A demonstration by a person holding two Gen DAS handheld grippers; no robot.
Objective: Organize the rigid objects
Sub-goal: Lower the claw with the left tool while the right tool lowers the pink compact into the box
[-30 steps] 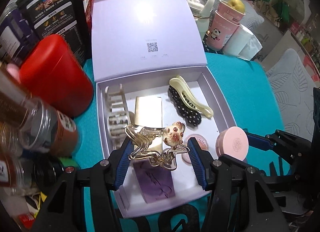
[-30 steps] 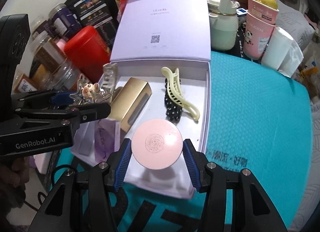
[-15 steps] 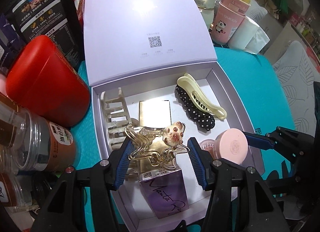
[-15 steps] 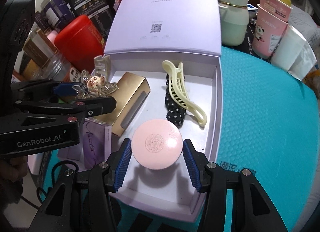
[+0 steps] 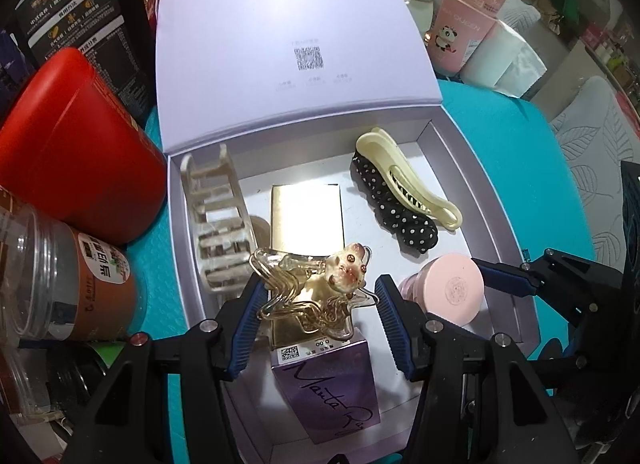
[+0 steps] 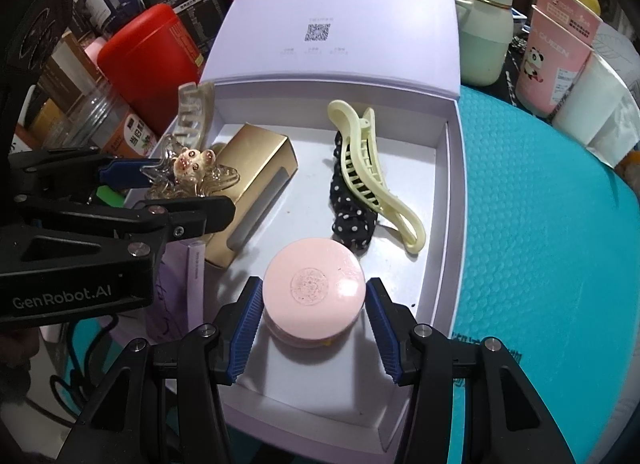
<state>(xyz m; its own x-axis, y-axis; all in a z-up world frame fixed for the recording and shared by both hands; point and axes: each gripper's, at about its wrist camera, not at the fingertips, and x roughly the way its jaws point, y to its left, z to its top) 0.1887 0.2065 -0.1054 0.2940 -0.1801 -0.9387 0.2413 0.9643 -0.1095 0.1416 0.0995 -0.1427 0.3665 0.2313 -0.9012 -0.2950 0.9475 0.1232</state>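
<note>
Box [image 6: 452, 192], lilac cardboard with its lid propped open, now sits nearer under both my claws than a second ago; both loads are sinking toward its floor. Left claw [image 5: 318, 306] clenched on clear wavy hair clip with bear charm [image 5: 320, 288], over gold carton [image 5: 306, 220] and purple carton [image 5: 328, 388]. Right claw [image 6: 314, 310] grasping round pink compact [image 6: 314, 290]. Bare floor lies below it; cream clip [image 6: 372, 176] and right wall close. Teal counter [image 6: 540, 264] is free.

The box lid [image 6: 340, 4] reads "uLucky"; the left tongs [image 6: 182, 188] body reads "GenRobot.AI".
</note>
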